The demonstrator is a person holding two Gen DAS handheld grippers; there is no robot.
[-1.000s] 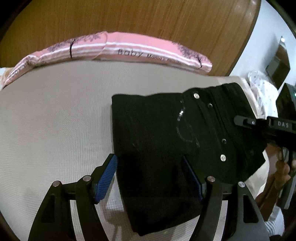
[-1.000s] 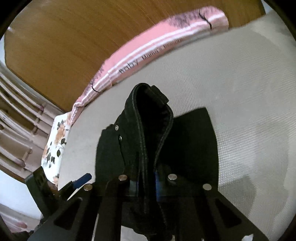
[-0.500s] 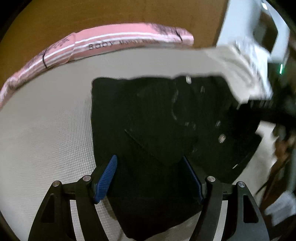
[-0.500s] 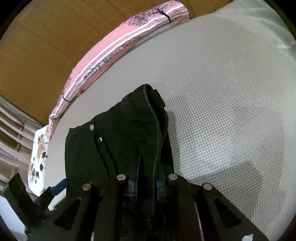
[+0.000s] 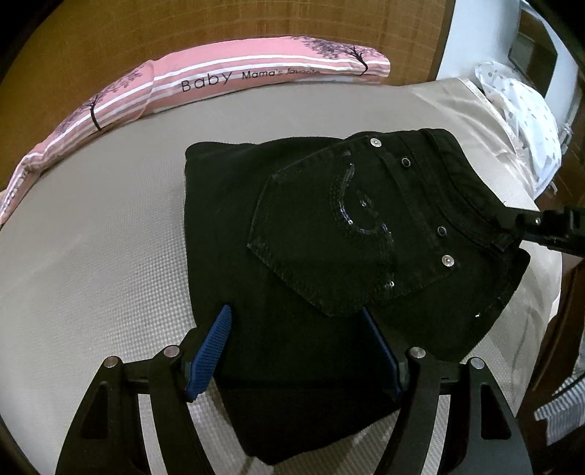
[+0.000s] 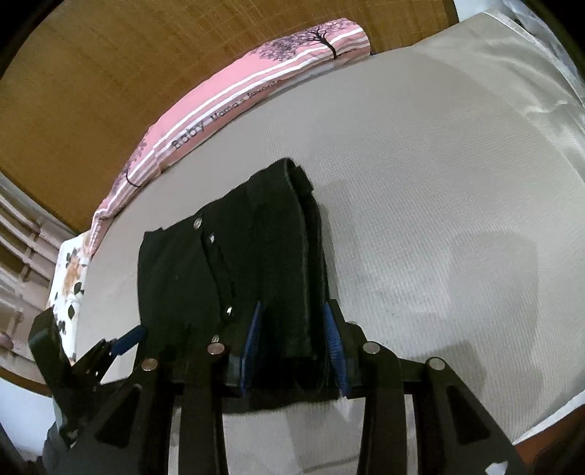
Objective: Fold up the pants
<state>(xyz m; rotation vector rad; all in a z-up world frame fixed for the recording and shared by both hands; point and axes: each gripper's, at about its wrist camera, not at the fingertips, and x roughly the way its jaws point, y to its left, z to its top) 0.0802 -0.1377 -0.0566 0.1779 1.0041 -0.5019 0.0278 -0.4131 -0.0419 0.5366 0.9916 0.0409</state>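
The black pants (image 5: pixel 310 255) lie folded on the grey bed (image 5: pixel 91 237), the back pocket with sequins facing up. My left gripper (image 5: pixel 299 343) is open, its blue pads (image 5: pixel 210 350) straddling the near folded edge. In the right wrist view the pants (image 6: pixel 204 277) lie flat and my right gripper (image 6: pixel 292 347) is open around the thick waistband edge, pads apart from the cloth. The right gripper's body (image 5: pixel 548 230) shows at the waistband in the left wrist view. The left gripper (image 6: pixel 109 350) shows at the lower left of the right wrist view.
A pink striped pillow (image 5: pixel 226 76) lies along the wooden headboard (image 5: pixel 182 29). A white dotted cloth (image 5: pixel 526 113) lies at the bed's right corner. A floral cloth (image 6: pixel 69 266) sits at the bed's left edge.
The right gripper has opened and released the waistband, which was pinched and raised before and now lies flat on the fold. The left gripper stayed open over the near edge.
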